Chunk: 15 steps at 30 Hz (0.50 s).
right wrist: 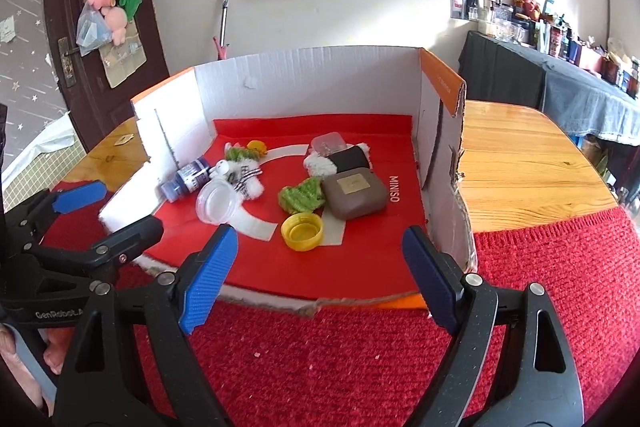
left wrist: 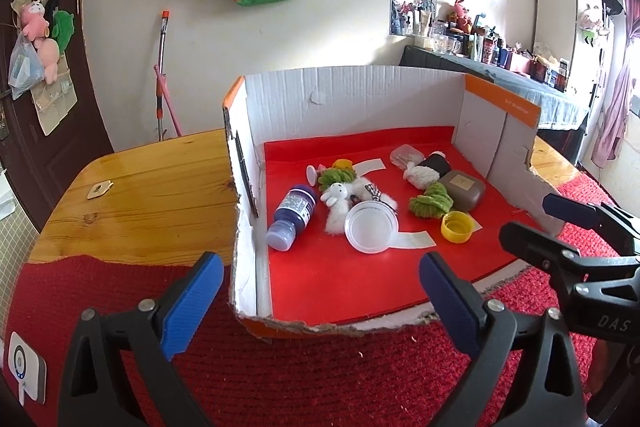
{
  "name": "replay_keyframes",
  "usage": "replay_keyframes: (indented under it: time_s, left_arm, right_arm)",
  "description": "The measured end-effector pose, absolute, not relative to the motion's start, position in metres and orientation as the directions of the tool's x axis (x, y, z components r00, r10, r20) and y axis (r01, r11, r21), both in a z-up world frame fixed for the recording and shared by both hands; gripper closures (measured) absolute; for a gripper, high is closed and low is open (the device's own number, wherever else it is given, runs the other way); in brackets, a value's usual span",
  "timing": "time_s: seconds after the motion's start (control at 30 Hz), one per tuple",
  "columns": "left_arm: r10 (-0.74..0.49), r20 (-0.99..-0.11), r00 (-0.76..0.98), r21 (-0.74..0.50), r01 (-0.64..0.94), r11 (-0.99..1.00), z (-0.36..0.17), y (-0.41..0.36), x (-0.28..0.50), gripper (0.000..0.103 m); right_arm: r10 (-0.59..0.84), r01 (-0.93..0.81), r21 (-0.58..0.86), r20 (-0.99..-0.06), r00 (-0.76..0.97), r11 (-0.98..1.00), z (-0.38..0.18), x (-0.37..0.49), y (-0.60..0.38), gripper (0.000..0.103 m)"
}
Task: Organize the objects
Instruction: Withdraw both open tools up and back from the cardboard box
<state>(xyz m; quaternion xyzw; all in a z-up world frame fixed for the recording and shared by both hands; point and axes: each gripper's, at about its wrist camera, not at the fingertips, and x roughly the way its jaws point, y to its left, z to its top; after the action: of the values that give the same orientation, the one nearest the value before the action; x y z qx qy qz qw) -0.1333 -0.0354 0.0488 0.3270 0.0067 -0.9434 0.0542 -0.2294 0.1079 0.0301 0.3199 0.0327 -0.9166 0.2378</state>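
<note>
A cut-open white cardboard box (left wrist: pixel 352 99) (right wrist: pixel 304 79) with a red liner holds a pile of small things: a purple bottle (left wrist: pixel 290 217) (right wrist: pixel 186 179) on its side, a clear plastic cup (left wrist: pixel 371 227) (right wrist: pixel 218 203), a white plush rabbit (left wrist: pixel 340 199), green knitted pieces (left wrist: pixel 430 203) (right wrist: pixel 302 195), a brown case (left wrist: pixel 462 189) (right wrist: pixel 354 193), a yellow cap (left wrist: pixel 458 225) (right wrist: pixel 302 231). My left gripper (left wrist: pixel 320 287) (right wrist: pixel 100 215) is open and empty at the box's near left edge. My right gripper (right wrist: pixel 316 267) (left wrist: pixel 532 223) is open and empty at the near right edge.
The box stands on a wooden table (left wrist: pixel 152 187) (right wrist: pixel 520 163) with a red knitted cloth (left wrist: pixel 280 379) (right wrist: pixel 340 367) at the near side. A small clear box (right wrist: pixel 328 143) and a black-and-white plush (right wrist: pixel 348 159) lie at the back. A cluttered shelf (left wrist: pixel 500 55) runs along the right wall.
</note>
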Motion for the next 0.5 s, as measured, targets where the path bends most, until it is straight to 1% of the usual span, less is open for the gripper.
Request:
replay_keyframes:
  time_s: [0.13,0.23,0.37,0.43,0.5]
  left_arm:
    - [-0.091,-0.622,-0.778,0.017,0.103,-0.995,0.049,-0.033,-0.126,0.003]
    - [-0.087,-0.626,-0.775,0.018,0.097,-0.995,0.048,-0.029,-0.12,0.003]
    - [-0.075,-0.636,-0.768,0.013,0.086,-0.996,0.046,-0.026,-0.112,0.003]
    - [-0.066,-0.644,-0.762,0.008,0.08,-0.997,0.044,-0.025,-0.109,0.0]
    - [-0.063,-0.657,-0.751,0.006,0.079,-0.997,0.042,-0.025,-0.106,0.0]
  right_arm:
    - [-0.43,0.475,0.097,-0.606,-0.669,-0.875,0.034,-0.22,0.109,0.01]
    - [-0.433,0.485,0.09,-0.609,-0.664,-0.87,0.037,-0.213,0.109,0.009]
    - [-0.434,0.489,0.088,-0.611,-0.662,-0.868,0.039,-0.206,0.112,0.002]
    - [-0.434,0.487,0.092,-0.616,-0.658,-0.869,0.038,-0.203,0.114,0.002]
    - [-0.428,0.481,0.091,-0.62,-0.658,-0.872,0.036,-0.201,0.116,0.002]
